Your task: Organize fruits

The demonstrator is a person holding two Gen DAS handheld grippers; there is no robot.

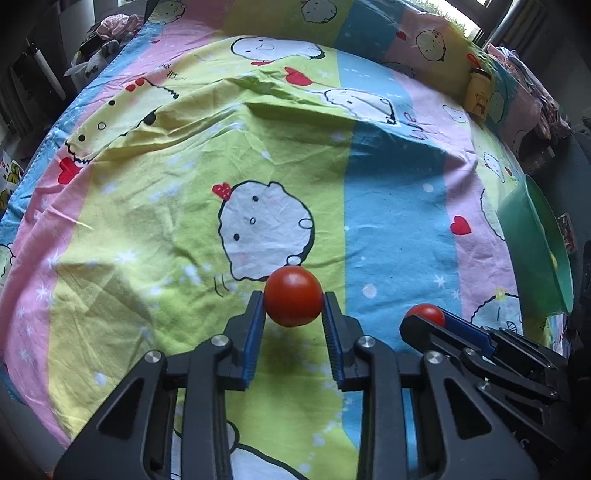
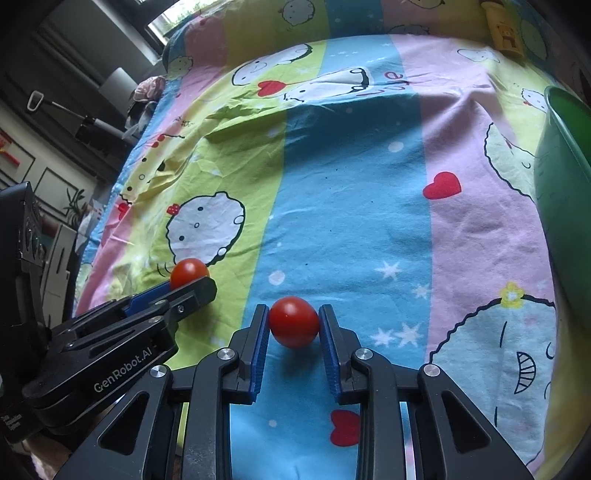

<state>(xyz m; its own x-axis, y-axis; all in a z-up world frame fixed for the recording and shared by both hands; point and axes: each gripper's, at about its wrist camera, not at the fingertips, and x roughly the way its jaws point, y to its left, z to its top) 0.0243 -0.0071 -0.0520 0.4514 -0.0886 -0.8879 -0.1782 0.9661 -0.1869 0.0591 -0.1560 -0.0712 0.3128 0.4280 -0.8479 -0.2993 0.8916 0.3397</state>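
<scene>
My left gripper (image 1: 294,301) is shut on a red tomato (image 1: 293,297), held between its blue pads just above the cartoon bedsheet. My right gripper (image 2: 293,321) is shut on a second red tomato (image 2: 294,321) over the blue stripe. The right gripper also shows in the left wrist view (image 1: 428,318) with its tomato (image 1: 426,314) at the lower right. The left gripper shows in the right wrist view (image 2: 192,282) with its tomato (image 2: 189,272) at the lower left. A green bowl (image 1: 535,251) stands at the right edge; it also shows in the right wrist view (image 2: 561,192).
A colourful striped bedsheet (image 1: 221,166) covers the bed, with wrinkles toward the far left. A small yellow jar (image 1: 478,94) stands at the far right by the pillow; it also shows in the right wrist view (image 2: 504,31). Furniture and clutter lie beyond the bed's left edge.
</scene>
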